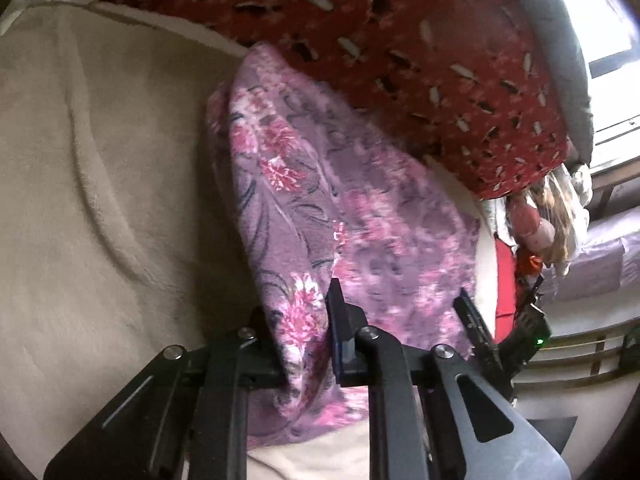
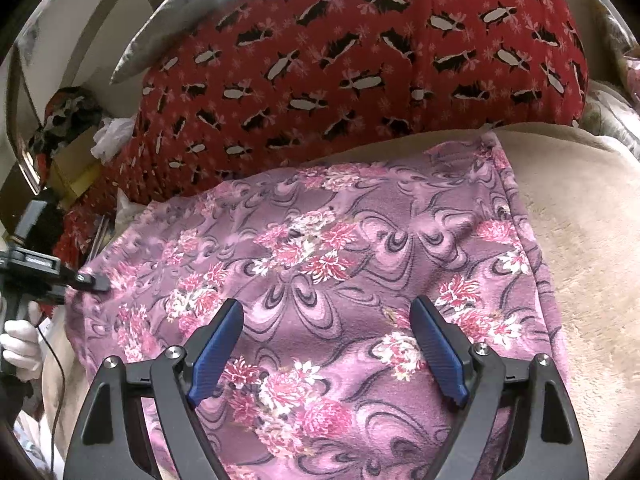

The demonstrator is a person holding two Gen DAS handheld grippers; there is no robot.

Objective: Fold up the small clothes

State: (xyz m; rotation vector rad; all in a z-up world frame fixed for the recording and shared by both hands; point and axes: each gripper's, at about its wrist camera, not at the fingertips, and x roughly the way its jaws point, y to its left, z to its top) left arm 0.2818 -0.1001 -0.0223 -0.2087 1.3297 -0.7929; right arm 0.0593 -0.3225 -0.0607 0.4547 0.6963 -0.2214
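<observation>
A purple fleece garment with pink flowers [image 2: 340,264] lies spread on a beige blanket [image 2: 592,248]. My left gripper [image 1: 304,320] is shut on the garment's edge [image 1: 320,208] and holds that edge lifted; it also shows in the right wrist view [image 2: 94,282] at the garment's left edge. My right gripper [image 2: 326,344] is open and empty, its blue pads [image 2: 218,352] hovering over the near part of the garment. The right gripper's fingertips show in the left wrist view [image 1: 468,312] beyond the cloth.
A big red cushion with a black and white print [image 2: 360,60] lies along the far side of the garment, touching it. Cluttered boxes and cloths [image 2: 72,128] stand at the left. The beige blanket [image 1: 80,160] stretches wide to the left.
</observation>
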